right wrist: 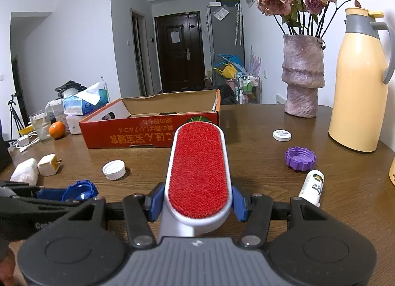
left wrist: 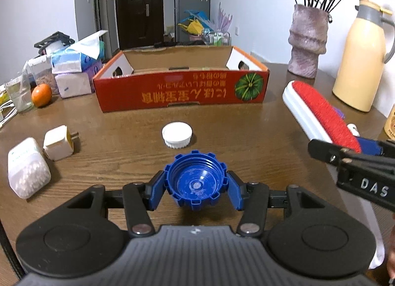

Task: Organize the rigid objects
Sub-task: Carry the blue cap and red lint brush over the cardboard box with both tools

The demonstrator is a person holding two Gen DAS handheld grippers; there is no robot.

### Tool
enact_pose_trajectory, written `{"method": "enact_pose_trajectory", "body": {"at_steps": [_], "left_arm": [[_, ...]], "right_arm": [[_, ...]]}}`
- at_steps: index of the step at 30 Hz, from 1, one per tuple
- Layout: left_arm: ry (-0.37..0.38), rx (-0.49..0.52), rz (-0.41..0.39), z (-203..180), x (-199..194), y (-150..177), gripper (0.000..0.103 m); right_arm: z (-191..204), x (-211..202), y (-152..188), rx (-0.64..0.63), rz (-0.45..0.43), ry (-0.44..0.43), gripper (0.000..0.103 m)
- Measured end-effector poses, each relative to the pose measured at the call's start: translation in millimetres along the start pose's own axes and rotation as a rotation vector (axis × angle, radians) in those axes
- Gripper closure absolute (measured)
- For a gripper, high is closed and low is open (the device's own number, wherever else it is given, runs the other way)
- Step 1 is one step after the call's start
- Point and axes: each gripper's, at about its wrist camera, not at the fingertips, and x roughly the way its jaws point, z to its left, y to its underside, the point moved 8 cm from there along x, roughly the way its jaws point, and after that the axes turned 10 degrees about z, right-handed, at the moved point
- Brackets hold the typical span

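Observation:
My left gripper (left wrist: 196,184) is shut on a blue ridged cap (left wrist: 196,182), open side up, just above the brown table (left wrist: 246,132). The same blue cap (right wrist: 80,189) shows at the left of the right wrist view. My right gripper (right wrist: 197,199) is shut on a white lint brush with a red pad (right wrist: 198,172), which points forward; this lint brush (left wrist: 318,110) also appears at the right of the left wrist view. An open red cardboard box (left wrist: 180,88) stands at the far middle of the table. A white cap (left wrist: 177,134) lies between the blue cap and the box.
On the left lie a white plug adapter (left wrist: 59,142), a cotton-swab box (left wrist: 27,167), an orange (left wrist: 41,94) and tissue packs (left wrist: 74,63). To the right are a purple cap (right wrist: 300,158), a small white tube (right wrist: 311,187), a round white lid (right wrist: 282,135), a vase (right wrist: 302,76) and a yellow jug (right wrist: 360,83).

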Motion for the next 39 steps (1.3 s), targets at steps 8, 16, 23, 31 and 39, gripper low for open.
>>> {"method": "enact_pose_trajectory", "body": {"at_steps": [8, 16, 23, 31, 39], "left_arm": [[0.015, -0.038, -0.032, 11, -12, -12, 0.049], [0.018, -0.056, -0.078, 22, -26, -31, 0.049], [0.014, -0.064, -0.131, 31, -36, -52, 0.049], [0.014, -0.105, -0.176, 44, -39, -79, 0.049], [0.013, -0.164, -0.198, 61, -29, -103, 0.049]], "right_arm": [[9, -3, -8, 0.001, -0.007, -0.012, 0.048], [23, -7, -24, -0.023, -0.023, -0.017, 0.048], [33, -8, -43, -0.036, -0.039, -0.016, 0.048], [50, 2, -66, -0.046, -0.059, -0.021, 0.048], [60, 17, -88, -0.026, -0.073, -0.028, 0.048]]}}
